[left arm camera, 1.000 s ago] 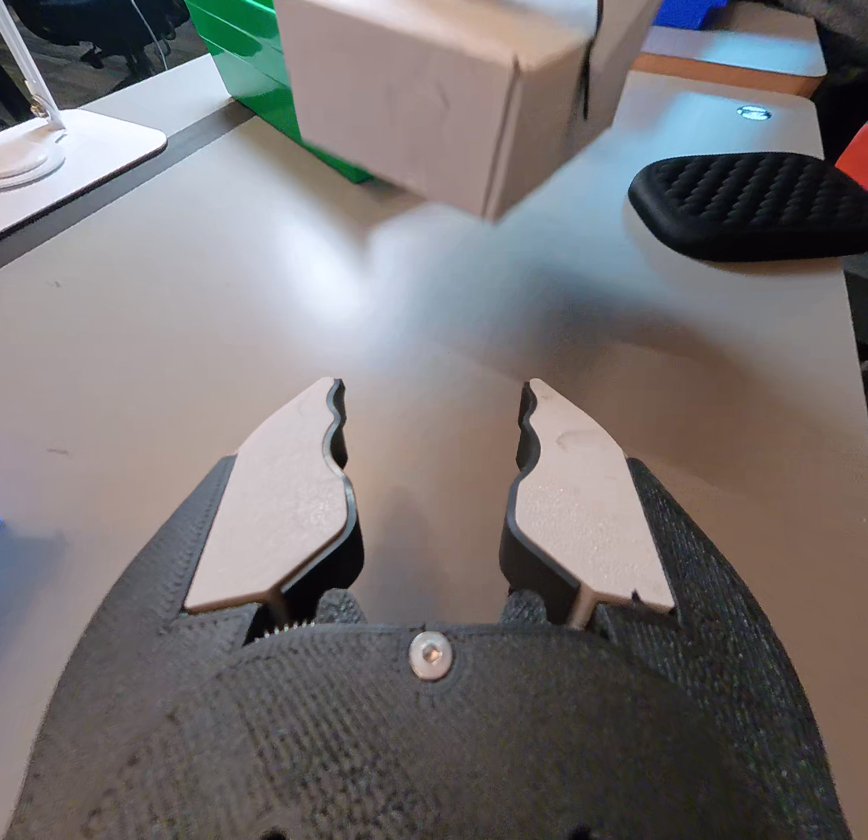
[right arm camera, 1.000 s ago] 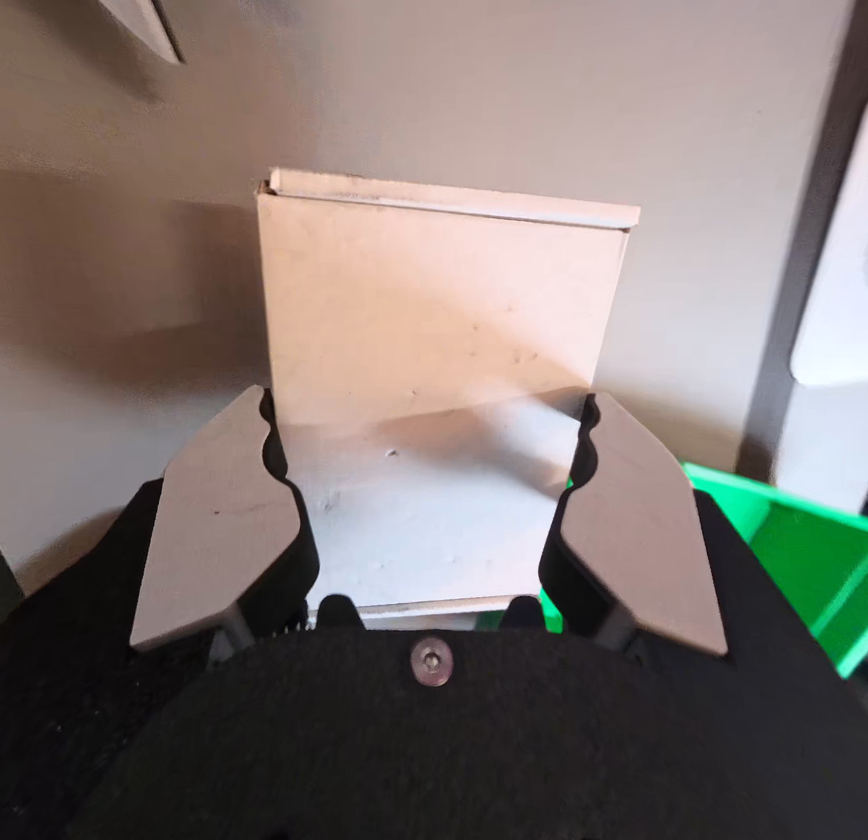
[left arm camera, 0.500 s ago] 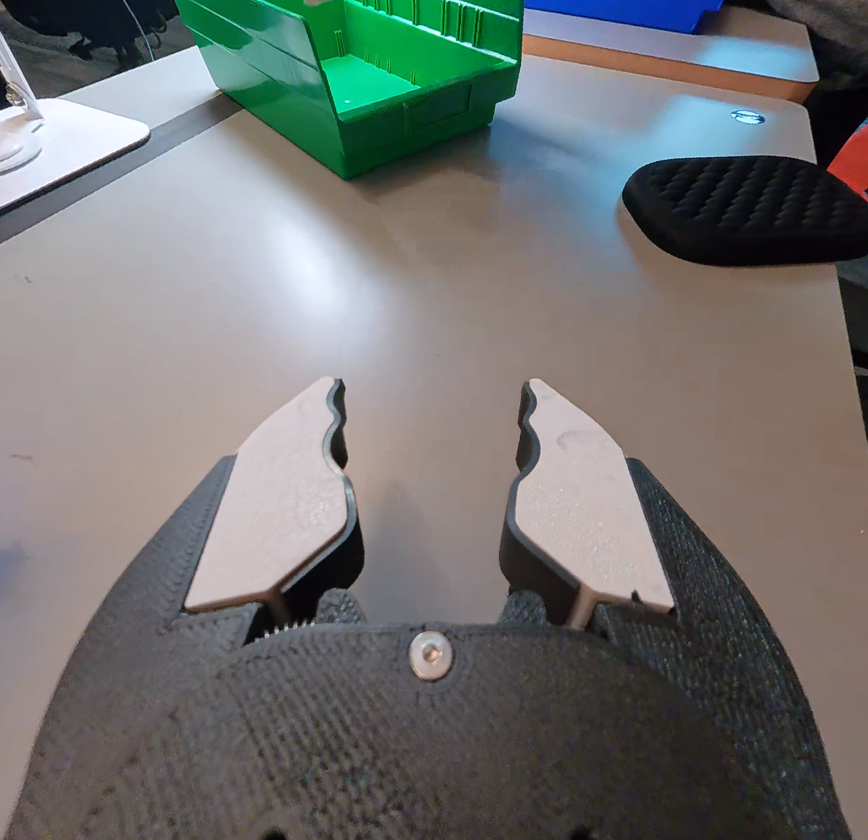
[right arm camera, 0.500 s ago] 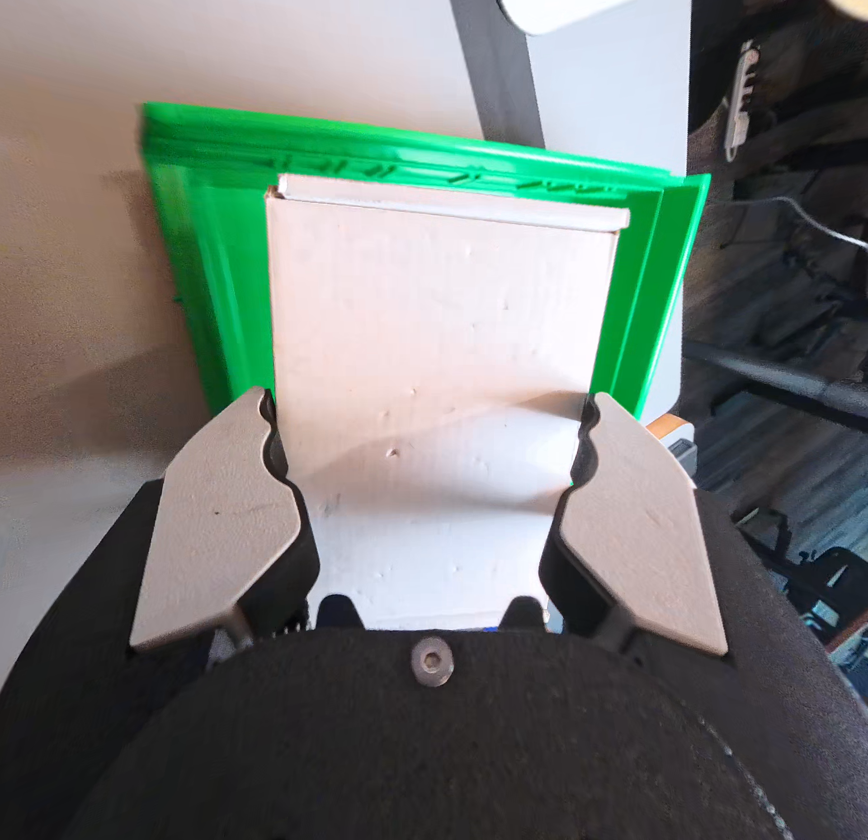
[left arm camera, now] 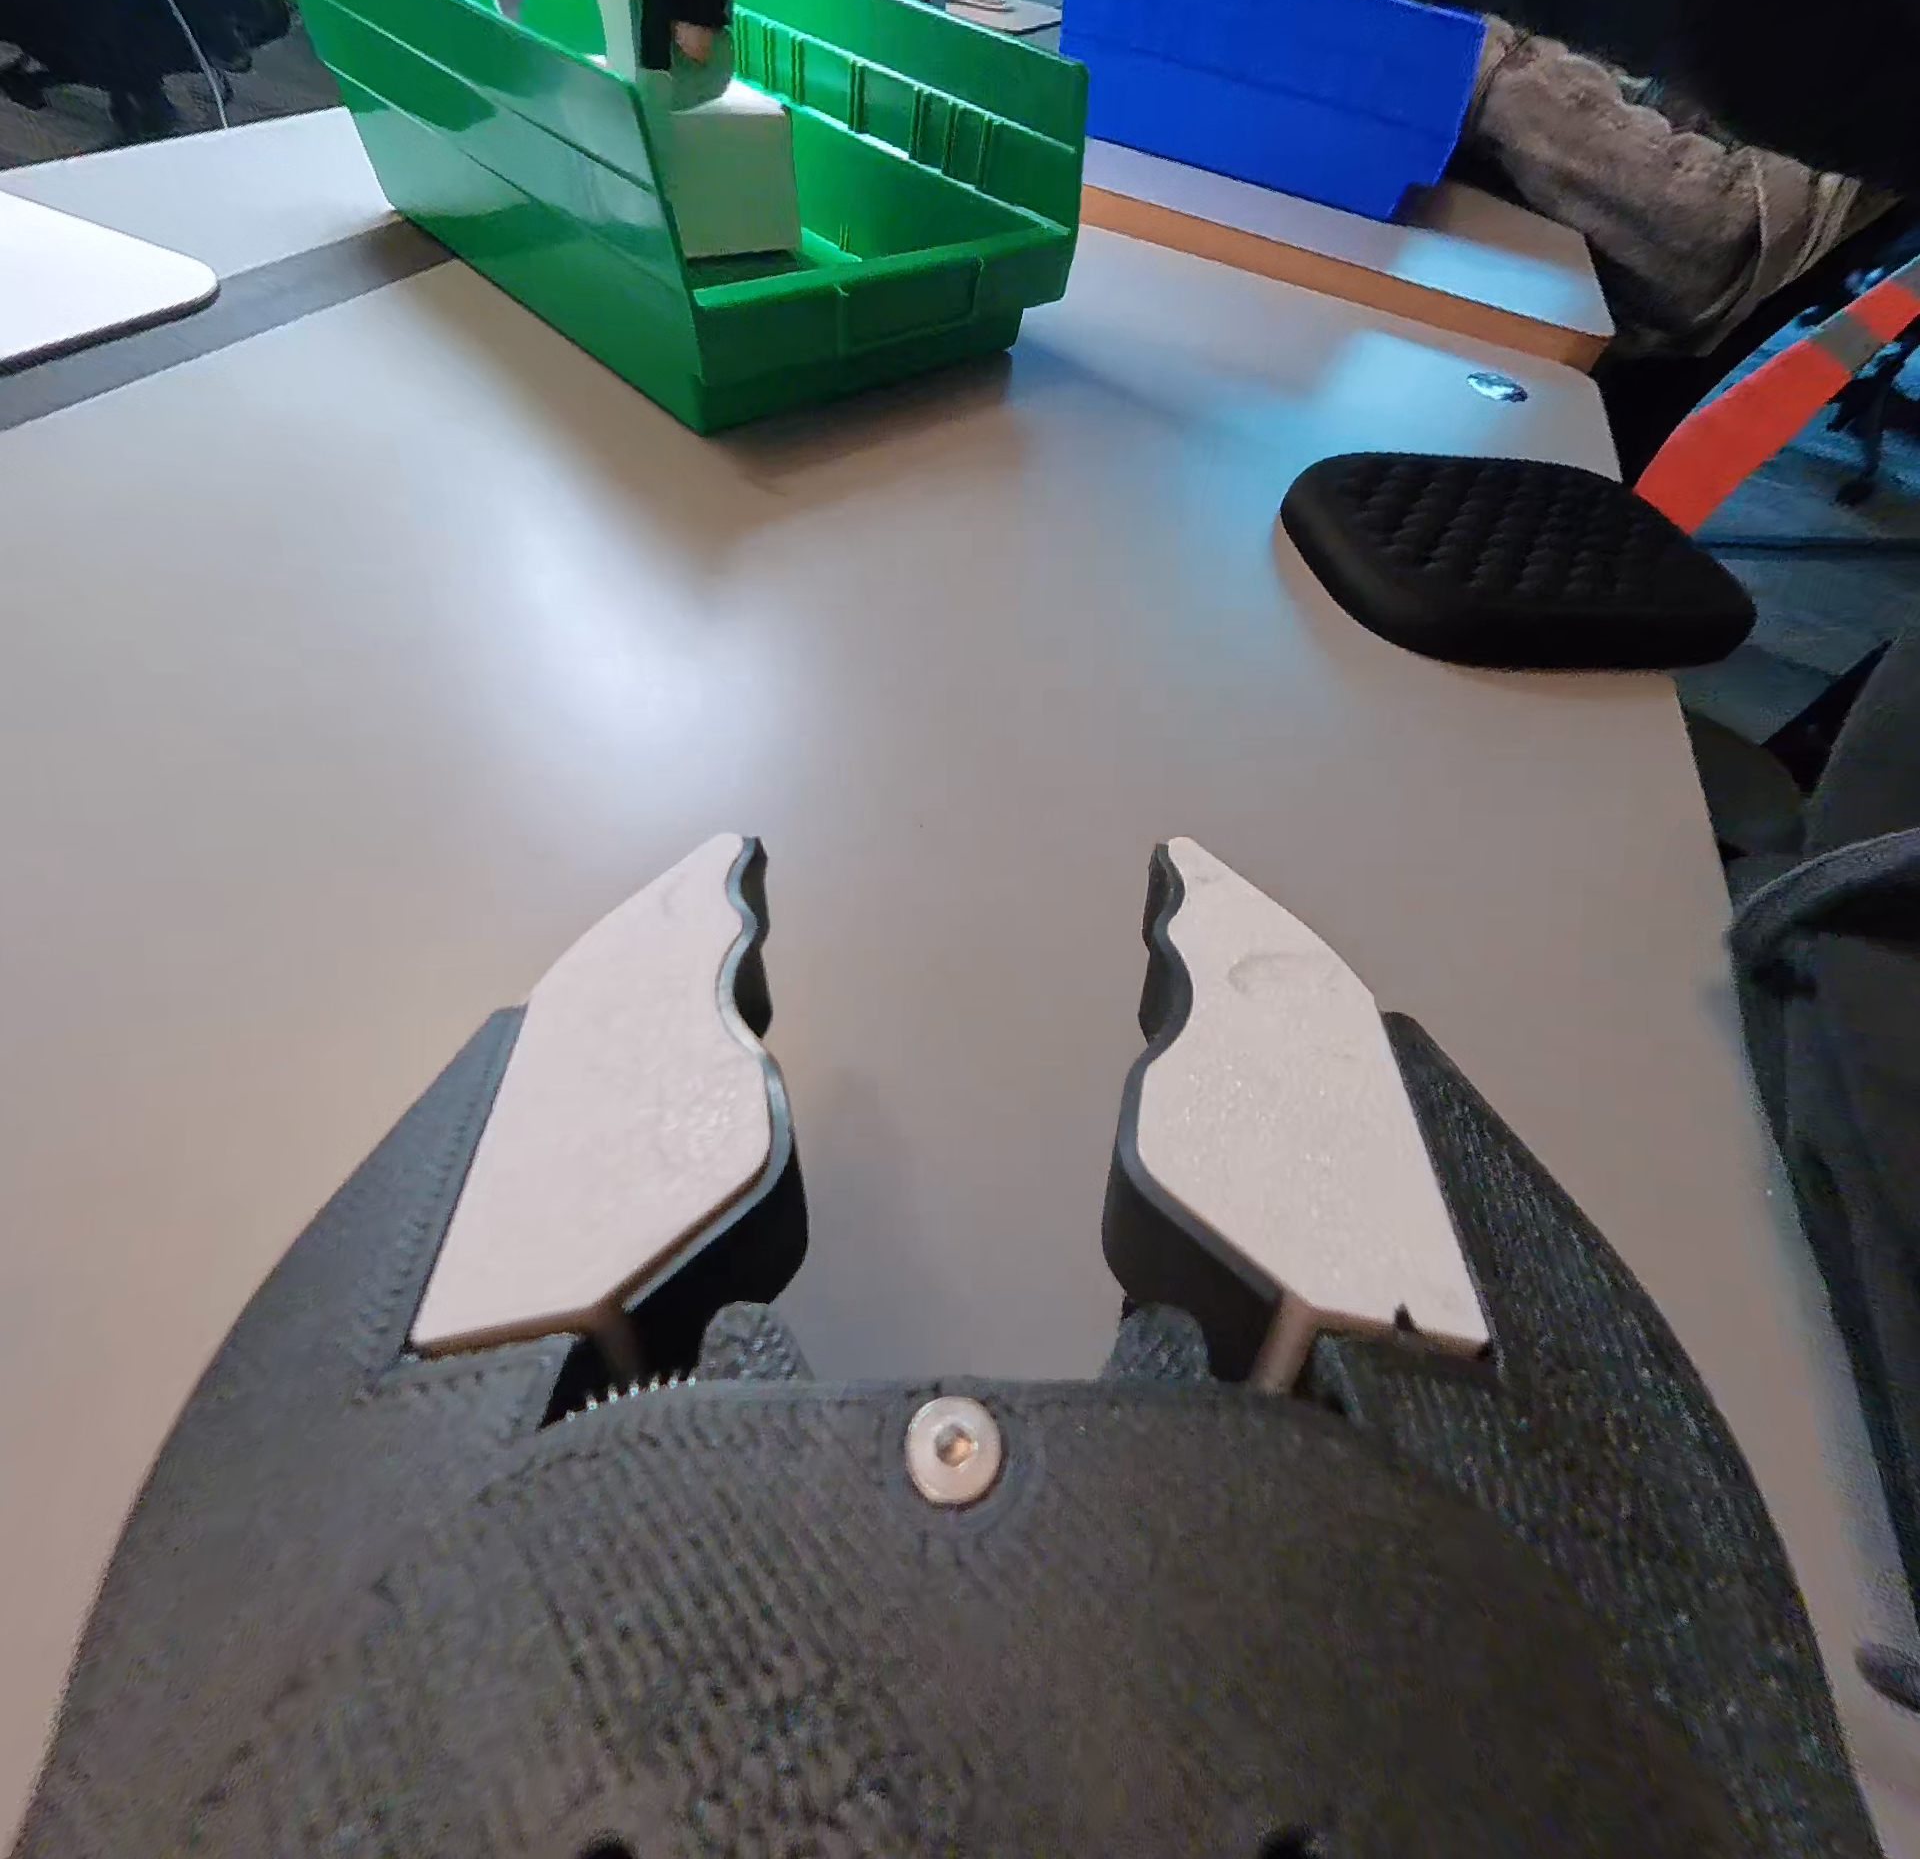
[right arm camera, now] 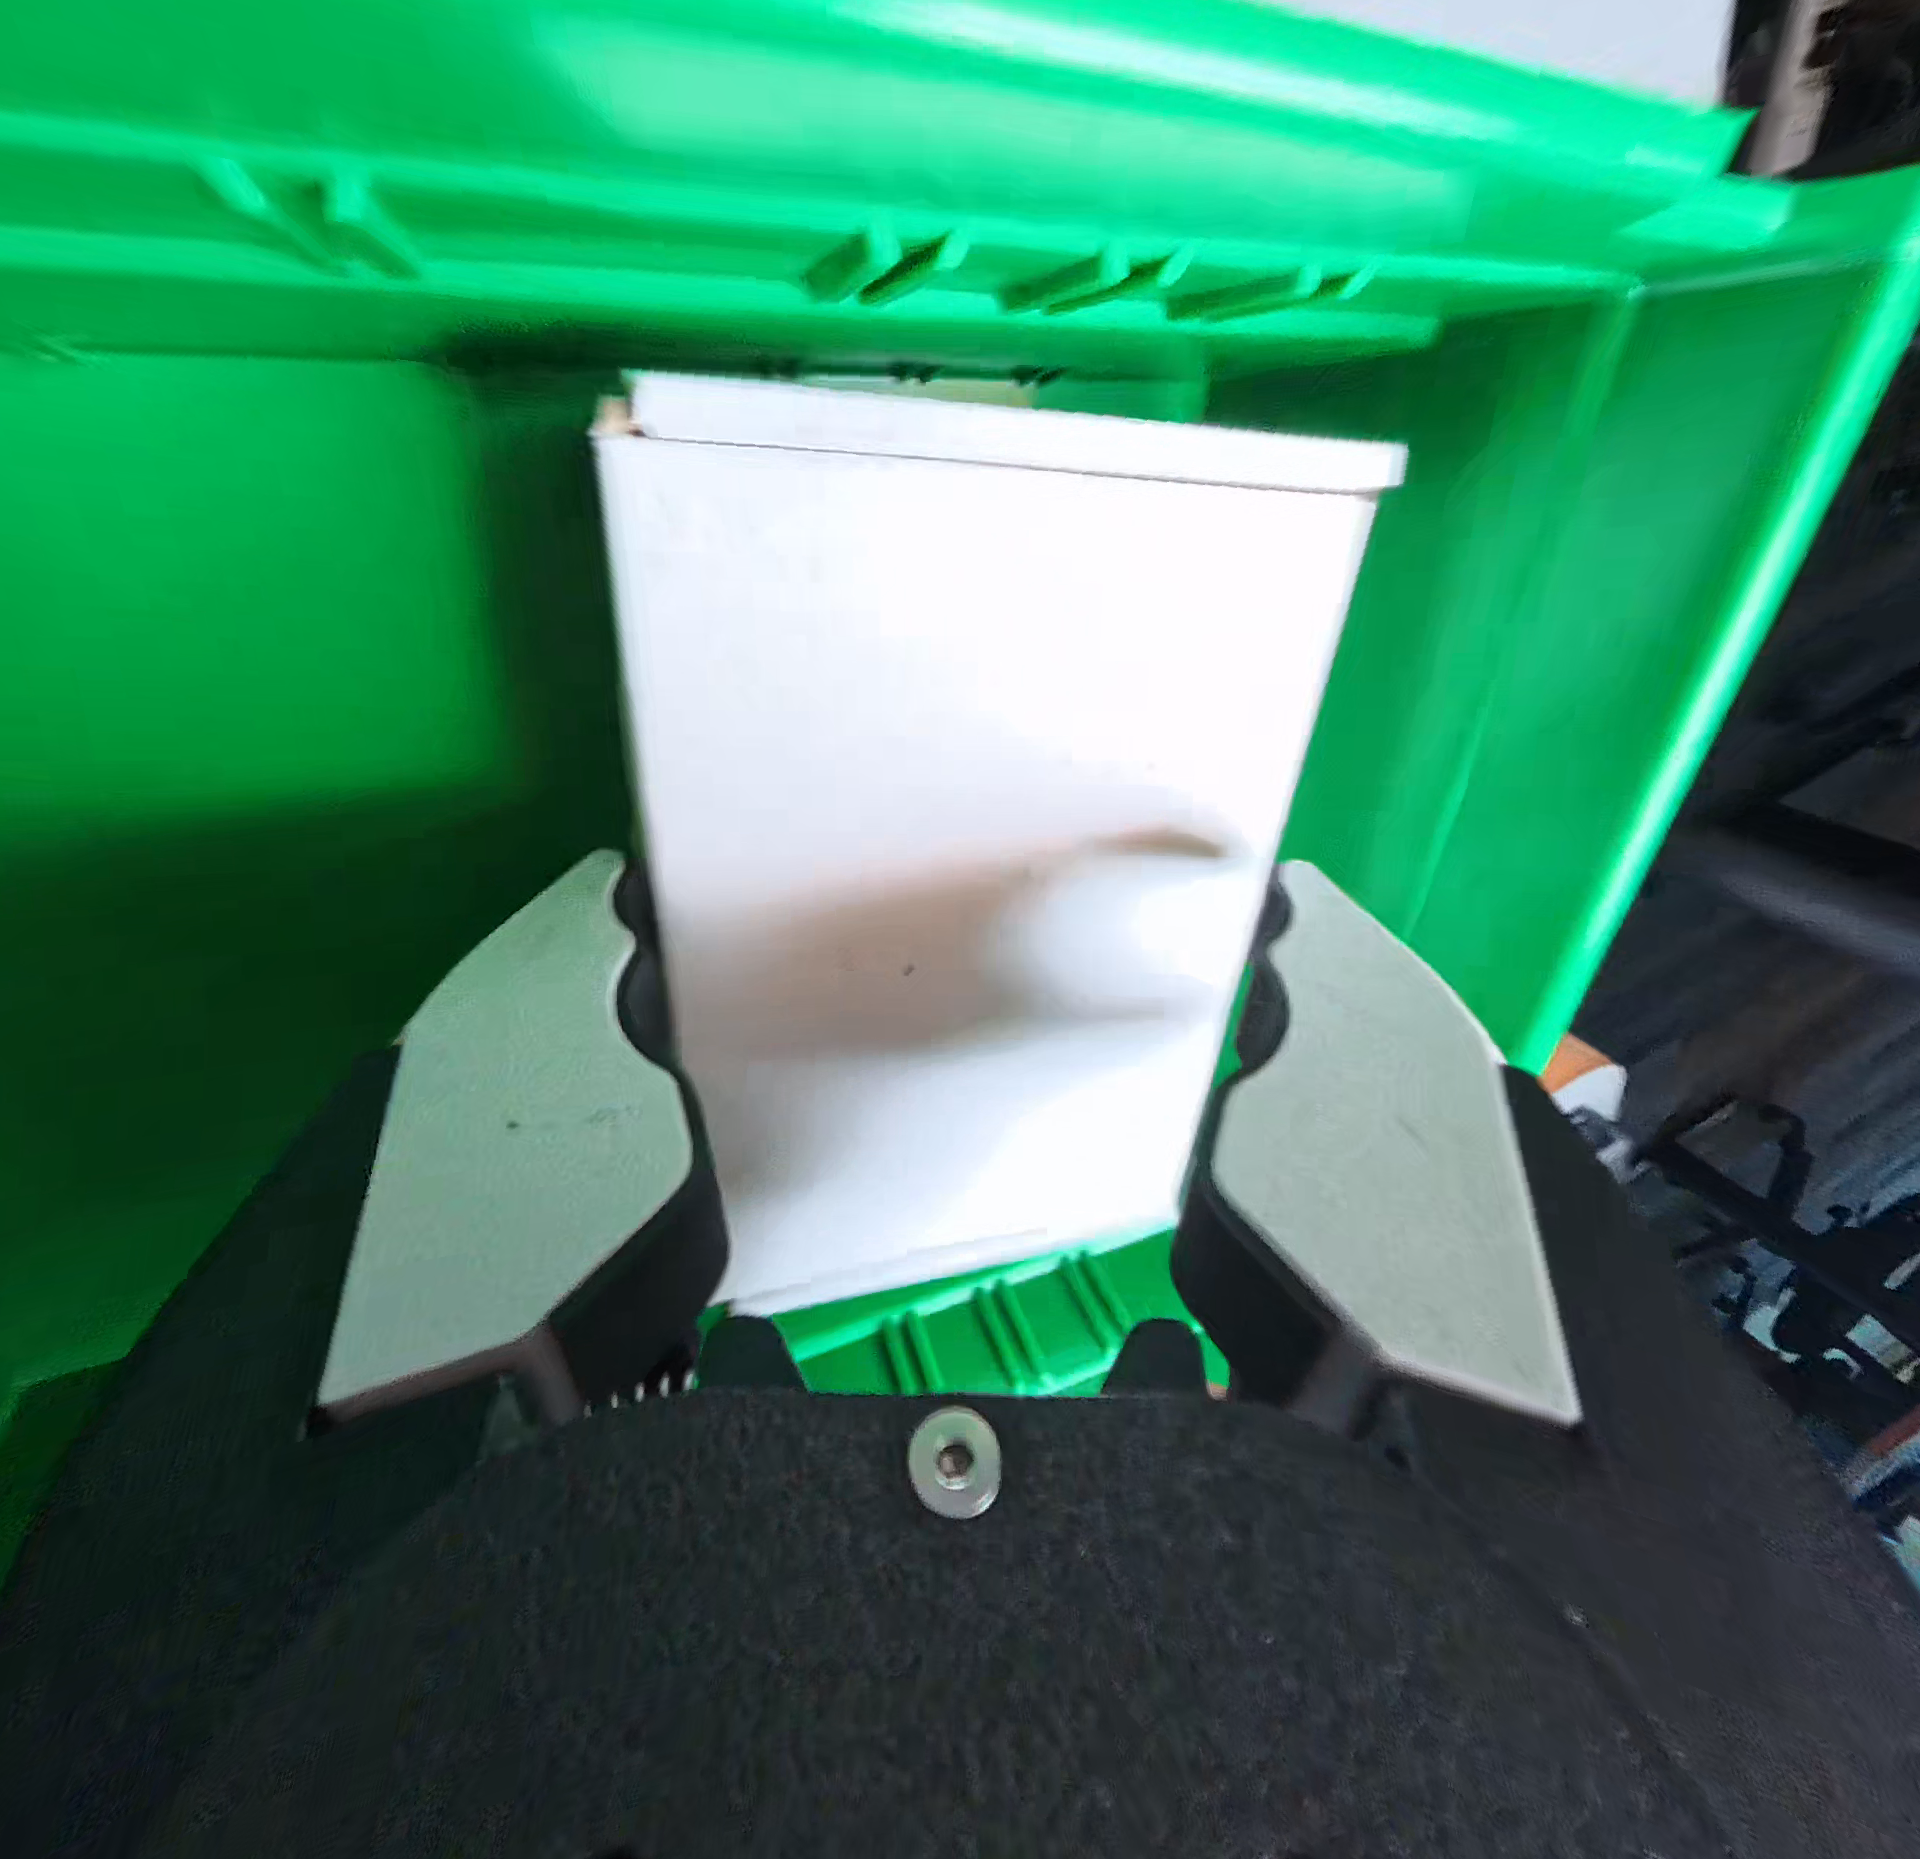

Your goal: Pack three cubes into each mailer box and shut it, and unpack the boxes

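Left claw (left arm camera: 956, 864): black textured printed housing, two pale grey wavy-edged fingers (left arm camera: 613, 1103) on black backing, one silver hex screw (left arm camera: 953, 1448) at centre. Right claw (right arm camera: 951, 890): identical build, black body, grey fingers (right arm camera: 520, 1123), central silver screw (right arm camera: 953, 1448).

The right gripper (right arm camera: 956, 936) is now carrying the white mailer box (right arm camera: 966, 801) down inside the green bin (right arm camera: 260, 583), no longer above the bench (left arm camera: 623, 614). The left wrist view is now showing the box (left arm camera: 732, 183) standing in the bin (left arm camera: 862, 292).

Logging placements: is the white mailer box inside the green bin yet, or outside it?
Inside. The mailer box sits below the green bin rim, walls around it, right gripper shut on it. Touching the floor: cannot tell.
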